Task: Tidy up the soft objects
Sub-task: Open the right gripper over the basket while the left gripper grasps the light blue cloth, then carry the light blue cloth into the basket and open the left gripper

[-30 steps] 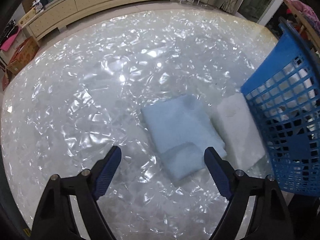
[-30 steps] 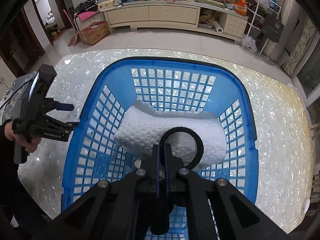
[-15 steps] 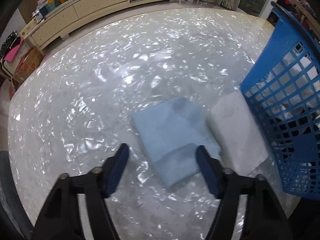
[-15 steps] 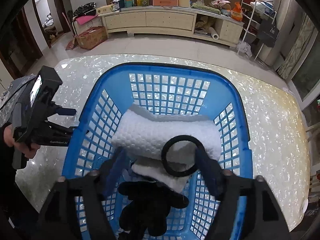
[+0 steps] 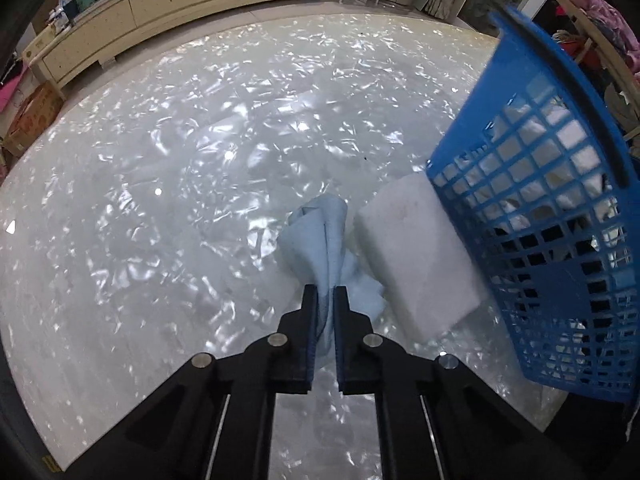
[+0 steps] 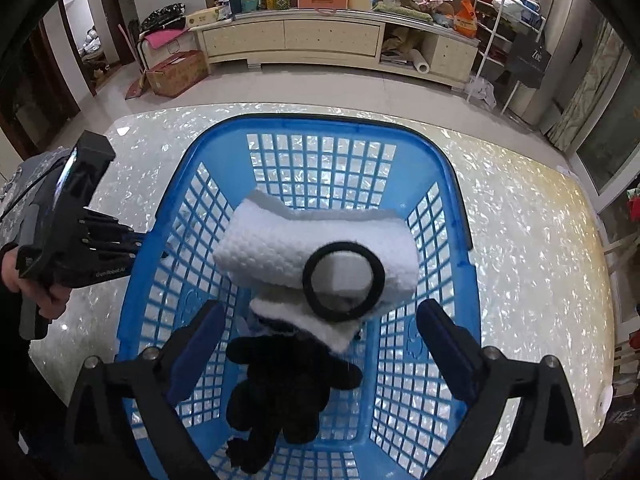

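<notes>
My left gripper [image 5: 325,294] is shut on a light blue cloth [image 5: 320,232], bunched up off the table. A white foam pad [image 5: 412,256] lies beside it, against the blue basket [image 5: 552,240]. My right gripper [image 6: 316,322] is open above the blue basket [image 6: 444,168]. Inside the basket lie a white folded towel [image 6: 280,244], a black hair band [image 6: 343,282] on top of it, and a black plush toy [image 6: 280,384]. The left gripper's body [image 6: 76,232] shows at the basket's left side.
The table [image 5: 160,208] has a shiny pearl-patterned top. A cream sideboard [image 6: 328,44] with clutter stands across the floor. A cardboard box [image 6: 176,72] sits on the floor. A chair with pink fabric [image 5: 600,36] stands behind the basket.
My left gripper came down and shut on the blue cloth, bunching it up. My right gripper opened and let go of the black hair band, which now lies on the white towel.
</notes>
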`<state>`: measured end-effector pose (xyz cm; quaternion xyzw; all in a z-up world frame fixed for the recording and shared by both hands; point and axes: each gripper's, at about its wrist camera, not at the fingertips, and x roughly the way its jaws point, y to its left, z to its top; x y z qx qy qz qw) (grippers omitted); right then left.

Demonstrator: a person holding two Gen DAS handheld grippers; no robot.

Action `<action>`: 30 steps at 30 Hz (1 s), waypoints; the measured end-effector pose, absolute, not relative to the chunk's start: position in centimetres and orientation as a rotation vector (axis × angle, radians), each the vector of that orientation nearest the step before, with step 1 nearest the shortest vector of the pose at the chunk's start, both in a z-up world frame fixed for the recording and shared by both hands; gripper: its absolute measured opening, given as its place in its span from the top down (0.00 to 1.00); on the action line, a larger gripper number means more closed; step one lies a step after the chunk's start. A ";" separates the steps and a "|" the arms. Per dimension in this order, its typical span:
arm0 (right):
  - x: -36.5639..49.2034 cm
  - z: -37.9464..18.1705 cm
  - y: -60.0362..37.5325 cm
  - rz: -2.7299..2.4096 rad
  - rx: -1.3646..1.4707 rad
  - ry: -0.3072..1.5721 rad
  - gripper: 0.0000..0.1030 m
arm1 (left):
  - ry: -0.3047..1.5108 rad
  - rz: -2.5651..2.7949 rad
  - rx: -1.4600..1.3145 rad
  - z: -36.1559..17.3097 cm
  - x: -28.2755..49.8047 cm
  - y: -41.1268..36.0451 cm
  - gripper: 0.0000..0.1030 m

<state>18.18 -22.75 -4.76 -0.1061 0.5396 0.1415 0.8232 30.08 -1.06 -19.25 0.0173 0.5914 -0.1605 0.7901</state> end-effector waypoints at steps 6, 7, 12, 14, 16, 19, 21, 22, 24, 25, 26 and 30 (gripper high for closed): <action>17.0 -3.6 -22.9 0.280 -0.225 1.139 0.00 | 1.210 -0.371 0.053 -15.3 26.4 -1.4 0.94; 16.7 -3.5 -23.0 0.275 -0.228 1.138 0.00 | 1.197 -0.376 0.052 -14.4 25.8 -1.5 0.94; 14.7 -2.6 -23.8 0.252 -0.231 1.125 0.00 | 1.133 -0.399 0.049 -10.1 22.9 -1.6 0.94; 14.0 -2.3 -24.1 0.243 -0.227 1.122 0.00 | 1.109 -0.409 0.057 -8.3 21.4 -1.7 0.94; 13.4 -2.1 -24.7 0.234 -0.222 1.121 0.00 | 1.093 -0.428 0.058 -6.8 20.0 -2.0 0.94; 12.6 -2.1 -25.4 0.223 -0.220 1.123 0.00 | 1.072 -0.451 0.064 -4.8 18.9 -2.6 0.94; 12.1 -2.1 -25.7 0.215 -0.219 1.125 0.00 | 1.059 -0.466 0.071 -3.7 18.2 -3.0 0.94; 12.0 -2.1 -25.9 0.212 -0.217 1.123 0.00 | 1.054 -0.476 0.069 -3.1 17.7 -3.0 0.94; 11.8 -1.9 -26.2 0.210 -0.211 1.116 0.00 | 1.046 -0.495 0.070 -2.3 17.1 -3.8 0.94; 11.8 -1.8 -26.2 0.209 -0.207 1.113 0.00 | 1.042 -0.506 0.074 -2.0 17.0 -4.3 0.94; 11.8 -1.7 -26.3 0.208 -0.203 1.110 0.00 | 1.039 -0.513 0.078 -1.7 16.8 -4.7 0.94; 11.6 -1.7 -26.9 0.209 -0.190 1.100 0.00 | 1.036 -0.538 0.094 -1.1 17.1 -6.5 0.94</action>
